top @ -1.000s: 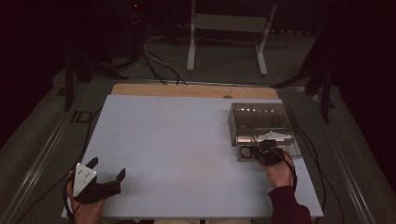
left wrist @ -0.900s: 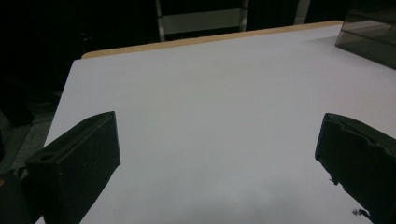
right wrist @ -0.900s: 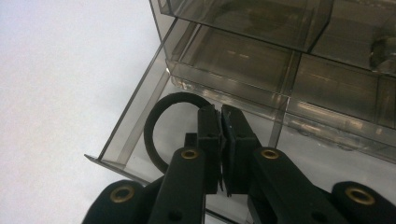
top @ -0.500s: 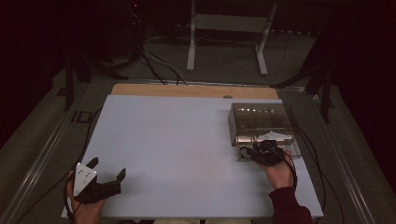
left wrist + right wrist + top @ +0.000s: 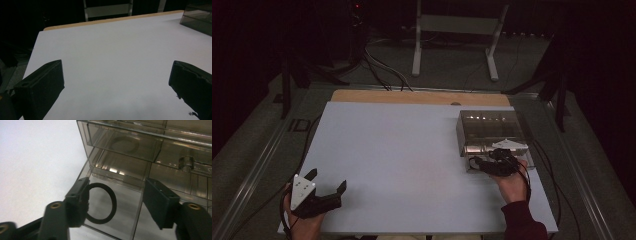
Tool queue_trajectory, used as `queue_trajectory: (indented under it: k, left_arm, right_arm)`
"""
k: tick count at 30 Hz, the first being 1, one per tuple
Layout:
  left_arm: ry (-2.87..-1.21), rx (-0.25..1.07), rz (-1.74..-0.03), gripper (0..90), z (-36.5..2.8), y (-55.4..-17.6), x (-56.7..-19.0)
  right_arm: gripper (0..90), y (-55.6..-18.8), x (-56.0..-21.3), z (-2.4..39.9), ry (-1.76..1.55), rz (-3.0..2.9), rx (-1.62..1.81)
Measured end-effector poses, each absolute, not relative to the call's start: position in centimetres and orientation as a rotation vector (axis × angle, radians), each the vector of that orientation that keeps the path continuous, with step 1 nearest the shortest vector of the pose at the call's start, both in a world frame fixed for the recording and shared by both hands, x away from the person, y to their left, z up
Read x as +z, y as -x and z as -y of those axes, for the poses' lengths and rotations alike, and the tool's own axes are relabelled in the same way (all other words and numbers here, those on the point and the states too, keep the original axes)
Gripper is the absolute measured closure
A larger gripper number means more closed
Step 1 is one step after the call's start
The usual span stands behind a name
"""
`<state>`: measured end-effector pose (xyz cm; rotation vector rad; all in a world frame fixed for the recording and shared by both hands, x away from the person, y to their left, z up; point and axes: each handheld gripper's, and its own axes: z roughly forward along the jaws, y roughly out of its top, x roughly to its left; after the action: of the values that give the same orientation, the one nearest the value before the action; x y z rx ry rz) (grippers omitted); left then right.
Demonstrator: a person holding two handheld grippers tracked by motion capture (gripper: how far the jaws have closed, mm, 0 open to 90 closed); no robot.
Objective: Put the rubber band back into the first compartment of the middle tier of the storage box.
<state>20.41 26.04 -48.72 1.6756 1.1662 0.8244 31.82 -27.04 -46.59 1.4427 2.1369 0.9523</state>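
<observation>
Two jaws of our right gripper [image 5: 115,202] had just been opening, parted around a black rubber ring [image 5: 101,203] lying in the smoky clear plastic organiser box [image 5: 492,131], nearest compartment. Our left gripper [image 5: 328,182] rested wide open and empty at the white table [image 5: 402,160]'s near-left corner.

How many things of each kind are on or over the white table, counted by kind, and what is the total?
Clear box: 1
Black ring: 1
Hand-held gripper: 2, the left and the right
Total: 4
</observation>
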Motion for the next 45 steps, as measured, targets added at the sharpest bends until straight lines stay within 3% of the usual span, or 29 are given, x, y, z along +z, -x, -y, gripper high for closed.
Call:
queue_trajectory:
  k: [11,19,36,45]
  left_arm:
    - [-1.676,0.823,-1.167,0.7,-26.0,-20.4,-48.7]
    - [-1.677,0.820,-1.165,0.7,-26.0,-20.4,-48.7]
    - [-1.671,0.819,-1.163,0.7,-26.0,-20.4,-48.7]
    - [-1.669,0.814,-1.161,0.6,-26.1,-20.4,-48.7]
  right_arm:
    - [15.9,-31.5,-46.0,27.4,-1.443,-2.105,0.934]
    - [14.4,-31.0,-45.5,28.2,-1.440,-2.069,0.945]
    - [2.4,-29.4,-45.2,30.2,-1.433,-1.997,0.966]
    - [1.9,-28.1,-45.7,31.2,-1.413,-1.966,0.978]
